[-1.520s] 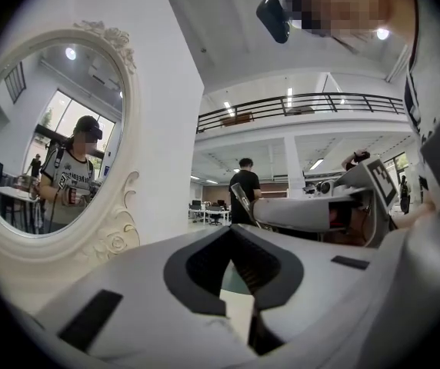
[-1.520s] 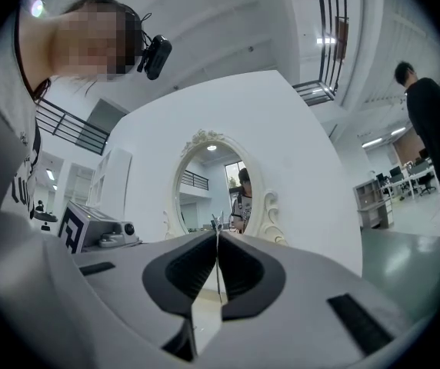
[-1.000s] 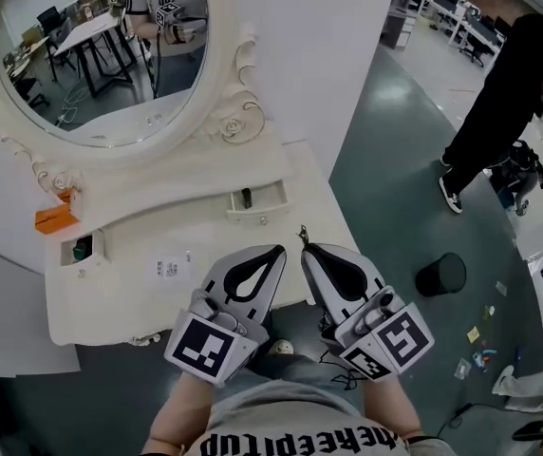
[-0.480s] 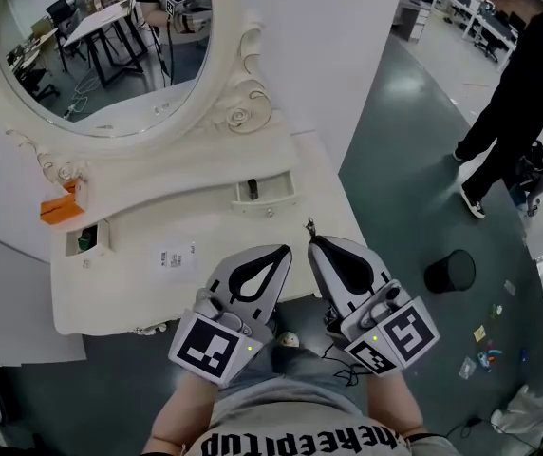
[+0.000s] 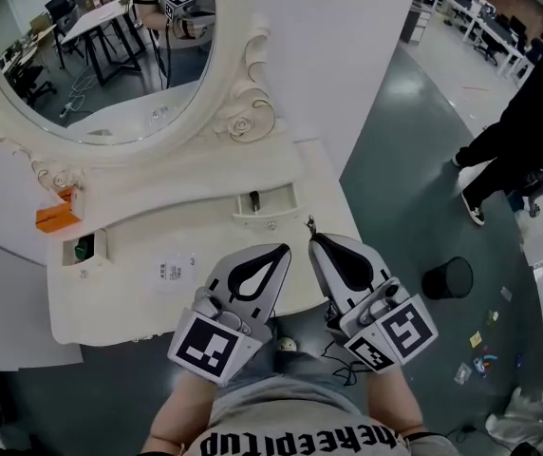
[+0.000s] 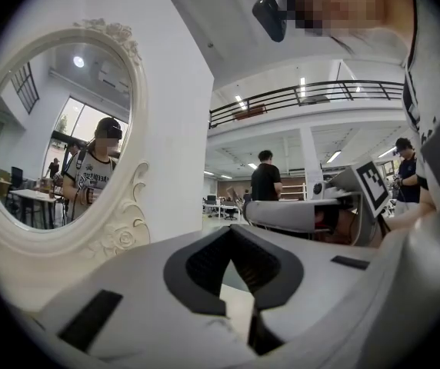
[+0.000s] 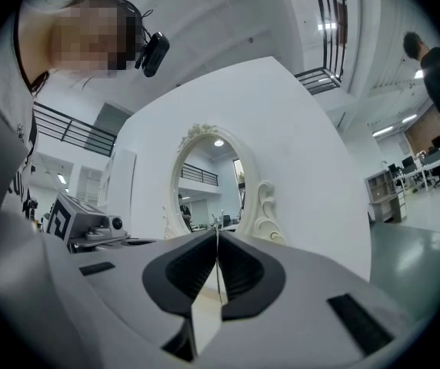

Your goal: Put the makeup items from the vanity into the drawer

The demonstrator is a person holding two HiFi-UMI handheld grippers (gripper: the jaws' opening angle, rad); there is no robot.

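The white vanity (image 5: 205,255) stands below me with two small drawers open. In the left drawer (image 5: 84,248) lies a green item. A dark slim item lies in the right drawer (image 5: 264,202). An orange item (image 5: 53,219) rests on the shelf at the far left. Both grippers hover side by side over the vanity's front edge. My left gripper (image 5: 279,251) (image 6: 233,231) is shut with nothing in it. My right gripper (image 5: 311,242) (image 7: 217,241) is shut, and a thin wire-like item (image 7: 218,264) runs between its pads and pokes past the tips.
An oval mirror (image 5: 101,46) in an ornate frame rises behind the vanity. A white label (image 5: 170,270) lies on the tabletop. On the floor to the right stand a black bin (image 5: 443,277) and a person in black (image 5: 528,122), with small litter around.
The grippers keep the same pose, both shut. The head view has shifted a little, and the person in black has moved further right.
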